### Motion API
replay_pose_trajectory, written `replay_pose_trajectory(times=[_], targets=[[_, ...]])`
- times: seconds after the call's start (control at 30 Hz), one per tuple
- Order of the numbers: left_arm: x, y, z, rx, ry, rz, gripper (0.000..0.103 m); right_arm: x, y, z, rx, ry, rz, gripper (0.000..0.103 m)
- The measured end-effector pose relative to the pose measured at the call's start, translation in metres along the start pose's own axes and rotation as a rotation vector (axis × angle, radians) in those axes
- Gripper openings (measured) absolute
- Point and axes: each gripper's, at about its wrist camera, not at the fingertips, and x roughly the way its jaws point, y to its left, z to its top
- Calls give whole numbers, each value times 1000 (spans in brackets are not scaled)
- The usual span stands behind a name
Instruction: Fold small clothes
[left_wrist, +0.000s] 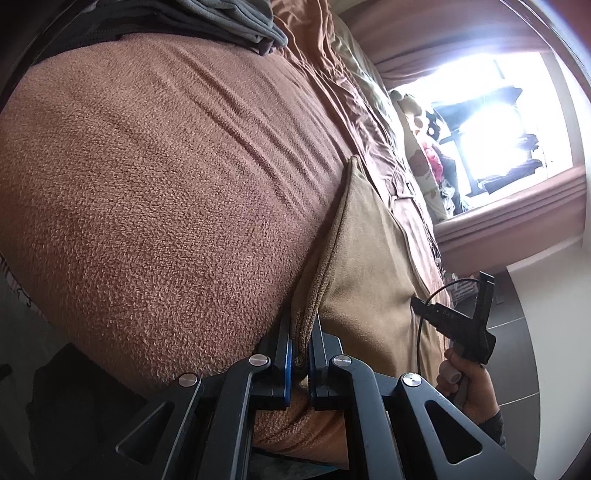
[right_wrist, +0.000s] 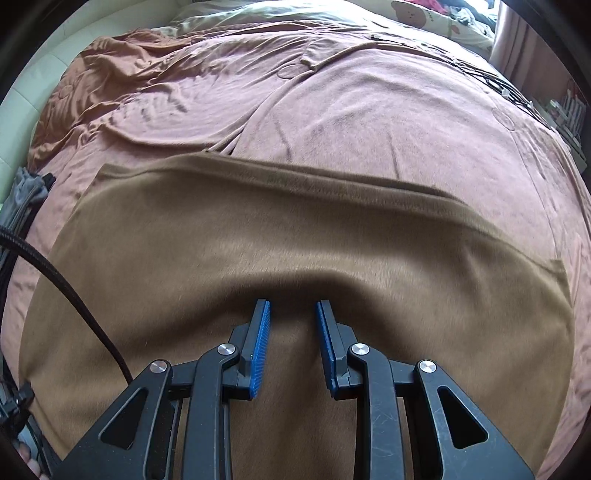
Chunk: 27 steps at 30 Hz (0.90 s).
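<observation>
Left gripper (left_wrist: 302, 343), black frame with blue ribbed pads: jaws drawn close together and clamped on a bunched edge of the tan-brown soft fleece garment (left_wrist: 364, 258); the fabric fold runs up between the two fingers and away from them. In the left wrist view the garment lies on the rust-brown terry blanket (left_wrist: 166, 177) that covers the bed, with its pinched edge lifted off the surface. Right gripper (right_wrist: 292, 314): jaws stand apart with a clear gap, nothing between the pads; tips sit low over the garment (right_wrist: 295, 236), near its middle, and whether they touch the cloth I cannot tell. In the right wrist view the garment is spread wide and mostly flat across the near part of the bed, its far hem a doubled ridge running left to right, a shallow dip in the cloth just ahead of the fingertips. Beyond the hem, the pinkish-brown bed cover (right_wrist: 369, 110) is wrinkled, more so at far left. Grey folded cloth (right_wrist: 27, 192) lies at the left edge of the bed; the same grey pile (left_wrist: 236, 22) shows at the top of the left wrist view. A black braided cable (right_wrist: 74, 291) crosses the left side. The person's right hand (left_wrist: 467, 384) grips the other tool's handle, seen at right in the left wrist view. A bright window (left_wrist: 491, 122) sits behind, with a cartoon-print pillow (left_wrist: 424, 162) below it.
</observation>
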Motion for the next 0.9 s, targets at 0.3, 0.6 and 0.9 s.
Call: replay_pose_trajectory(times=[0.3,0.6,0.9], targets=[[0,1,1,-3,4,7,6,21,-20,30,73,-13,7,23],[-1,4,2,-23,6,-5,6,-13,-17,10,71,-26,-4,23],[-7,4,3,-32,14,-14,6,-31,10,-66,38,47,79,23]])
